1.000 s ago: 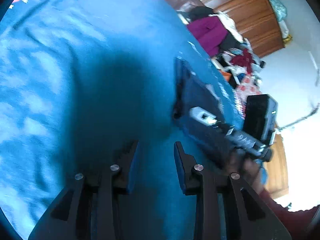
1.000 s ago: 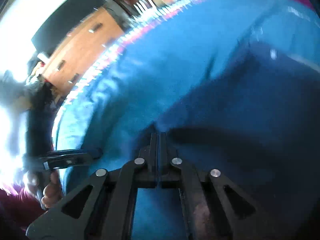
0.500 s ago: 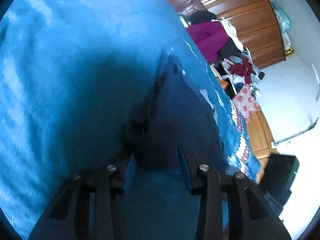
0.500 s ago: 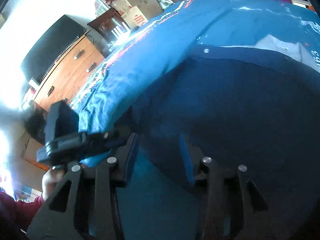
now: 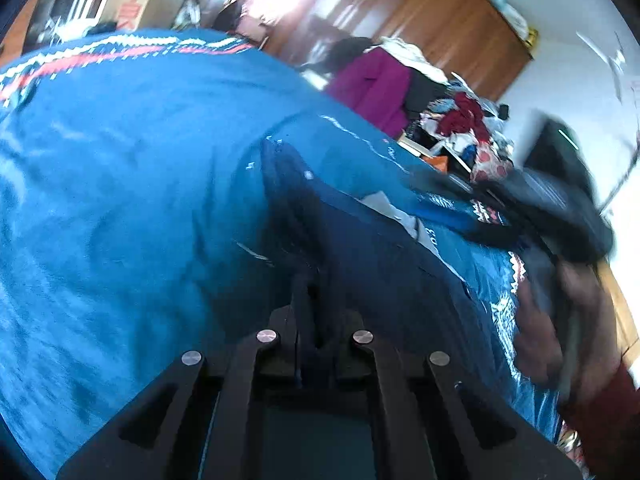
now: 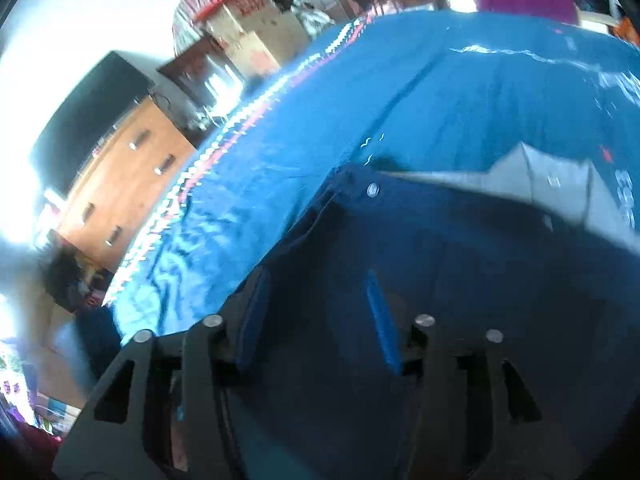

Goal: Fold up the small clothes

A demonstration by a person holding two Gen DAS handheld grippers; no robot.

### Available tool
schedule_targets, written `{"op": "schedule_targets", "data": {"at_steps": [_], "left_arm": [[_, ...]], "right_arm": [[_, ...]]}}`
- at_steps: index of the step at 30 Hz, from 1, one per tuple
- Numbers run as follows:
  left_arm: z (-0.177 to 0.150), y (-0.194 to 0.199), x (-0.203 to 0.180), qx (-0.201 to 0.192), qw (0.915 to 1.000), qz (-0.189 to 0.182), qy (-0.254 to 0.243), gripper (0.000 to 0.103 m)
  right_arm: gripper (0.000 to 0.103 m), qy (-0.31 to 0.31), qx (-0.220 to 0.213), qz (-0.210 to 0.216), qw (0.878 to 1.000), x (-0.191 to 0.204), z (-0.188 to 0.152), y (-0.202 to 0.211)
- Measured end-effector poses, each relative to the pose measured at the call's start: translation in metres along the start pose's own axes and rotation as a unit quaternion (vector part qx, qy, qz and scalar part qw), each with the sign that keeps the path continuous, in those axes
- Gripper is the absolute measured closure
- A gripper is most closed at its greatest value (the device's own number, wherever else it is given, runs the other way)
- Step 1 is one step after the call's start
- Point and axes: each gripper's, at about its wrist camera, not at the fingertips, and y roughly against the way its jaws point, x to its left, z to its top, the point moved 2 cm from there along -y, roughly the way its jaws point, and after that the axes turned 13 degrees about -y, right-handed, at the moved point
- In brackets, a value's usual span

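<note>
Change on the left: half a second ago the left gripper (image 5: pixel 316 300) had its two fingers apart over the dark blue clothes (image 5: pixel 380 264). Now the fingers are pressed together, with a bit of dark cloth pinched between them.

Change on the right: one second ago the right gripper (image 6: pixel 316 316) was closed tight. Half a second ago it was open, and it is open the same way now.

Left gripper: closed on the near edge of the dark blue clothes. The cloth edge comes up between the two tips.

Right gripper: its fingers, with blue pads (image 6: pixel 378 316), are wide apart. They hold nothing. The dark cloth lies right under them. I cannot tell if the tips touch it.

Where the clothes are: the dark blue clothes (image 6: pixel 460 264) lie on the blue bed cover (image 5: pixel 120 168). A small silver snap (image 6: pixel 373 189) sits near one edge. A pale grey piece (image 6: pixel 560 188) shows at the far side.

Only in the left view: a purple jacket (image 5: pixel 376 84) and a heap of mixed clothes (image 5: pixel 468 128) beyond the bed, and the brown wardrobe (image 5: pixel 440 20). The person's other hand shows blurry at the right edge.

Only in the right view: a wooden drawer chest (image 6: pixel 124 184), a black screen (image 6: pixel 84 120) above it, and cardboard boxes (image 6: pixel 256 36).
</note>
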Motion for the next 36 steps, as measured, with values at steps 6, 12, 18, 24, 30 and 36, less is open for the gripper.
{"op": "schedule_targets", "data": {"at_steps": [6, 12, 18, 24, 30, 36], "left_arm": [[-0.006, -0.002, -0.026, 0.001, 0.9976, 0.007, -0.069, 0.097], [-0.01, -0.01, -0.042, 0.012, 0.9932, 0.013, -0.115, 0.098], [-0.013, -0.011, -0.085, 0.011, 0.9821, 0.001, -0.188, 0.098], [-0.007, -0.012, -0.148, 0.012, 0.9709, -0.056, -0.232, 0.098], [-0.014, -0.032, -0.263, 0.038, 0.9361, -0.16, -0.311, 0.098], [-0.048, -0.075, -0.356, 0.096, 0.9076, -0.218, -0.346, 0.098]], "right_arm": [[0.042, 0.022, 0.087, -0.023, 0.996, 0.011, 0.036, -0.057], [0.036, 0.035, 0.102, -0.071, 0.992, 0.016, 0.04, -0.084], [0.037, 0.028, 0.121, -0.109, 0.986, 0.004, 0.036, -0.101], [0.093, -0.07, 0.027, -0.046, 0.996, -0.057, 0.04, -0.03], [0.093, -0.147, -0.076, -0.005, 0.986, -0.161, 0.019, 0.1], [0.094, -0.231, -0.121, 0.019, 0.965, -0.278, -0.02, 0.178]]}}
